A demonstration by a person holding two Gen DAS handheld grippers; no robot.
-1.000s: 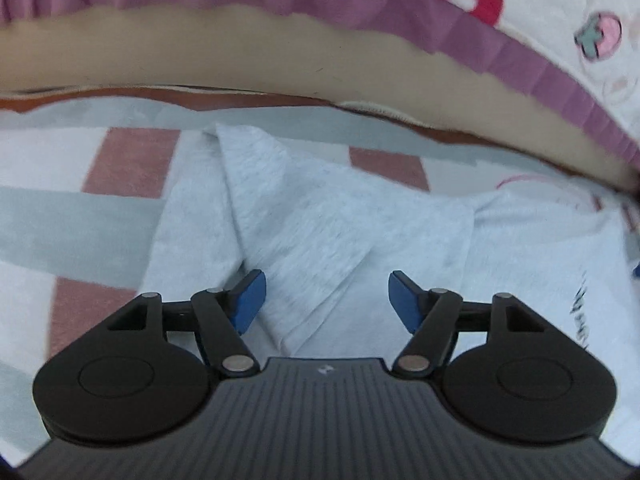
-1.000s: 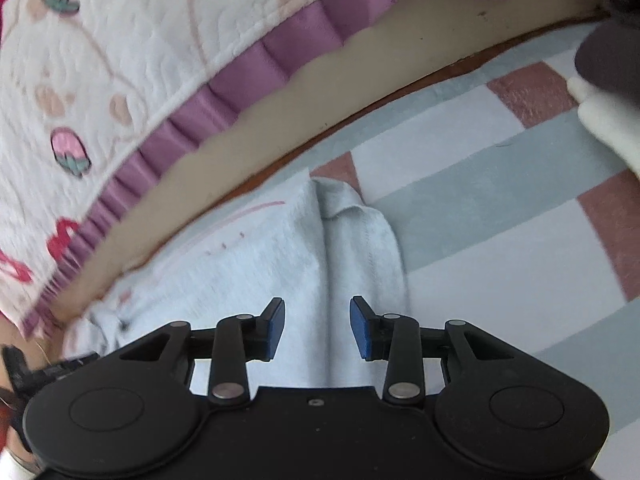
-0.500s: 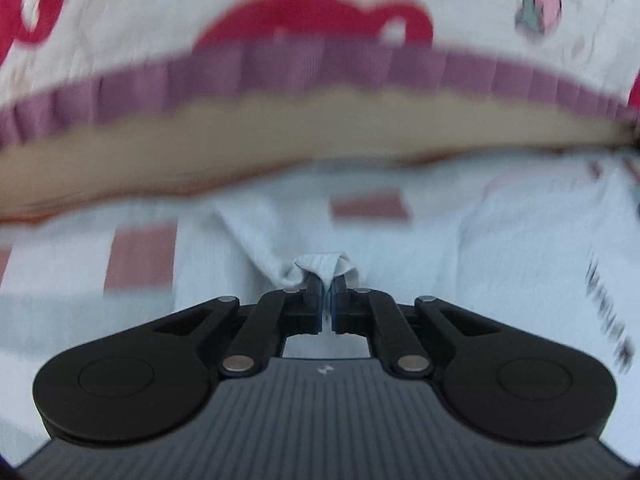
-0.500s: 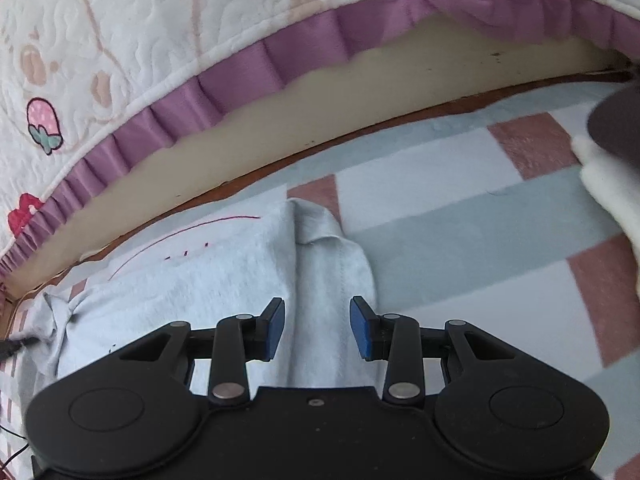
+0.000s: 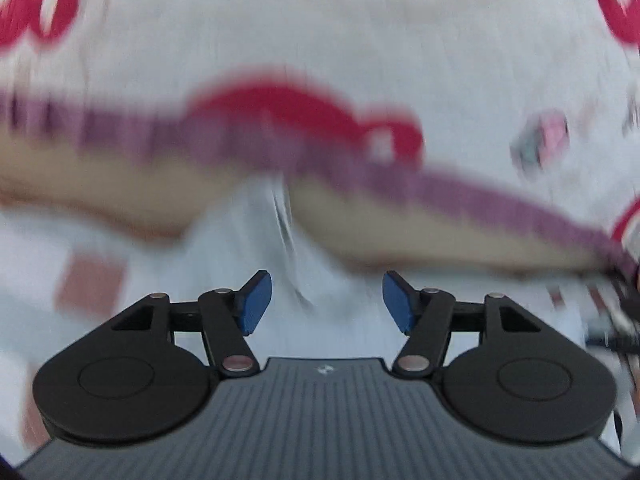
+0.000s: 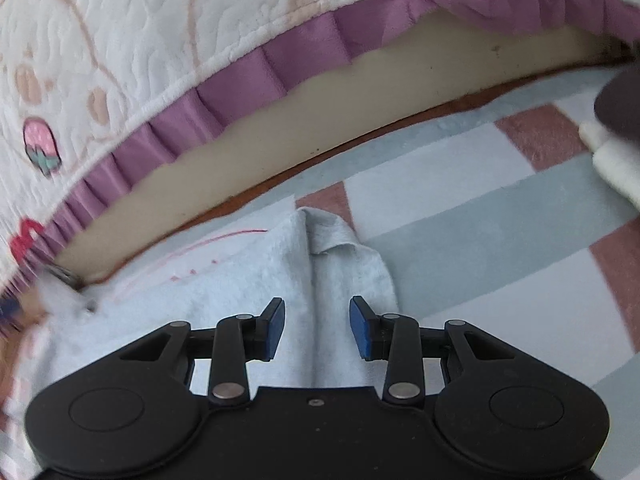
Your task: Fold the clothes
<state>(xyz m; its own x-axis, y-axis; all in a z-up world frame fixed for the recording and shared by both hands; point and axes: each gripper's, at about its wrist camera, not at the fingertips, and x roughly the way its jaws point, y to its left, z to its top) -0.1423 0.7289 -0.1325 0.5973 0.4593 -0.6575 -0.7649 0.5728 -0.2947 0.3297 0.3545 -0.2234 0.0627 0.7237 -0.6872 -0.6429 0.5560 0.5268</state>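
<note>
Pale grey garment (image 6: 224,280) down on the checked rug (image 6: 500,216), just below the quilt's purple frill (image 6: 240,84)

Soft, creased, one edge folded over; left gripper (image 5: 327,301) jaws have just been opening, nothing gripped, right gripper (image 6: 317,328) parted above the fold.

Black hand-held gripper (image 6: 317,316), blue pads (image 6: 276,326), silver rivets

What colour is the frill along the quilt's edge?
Purple; the frill shows best in the right wrist view.
</note>
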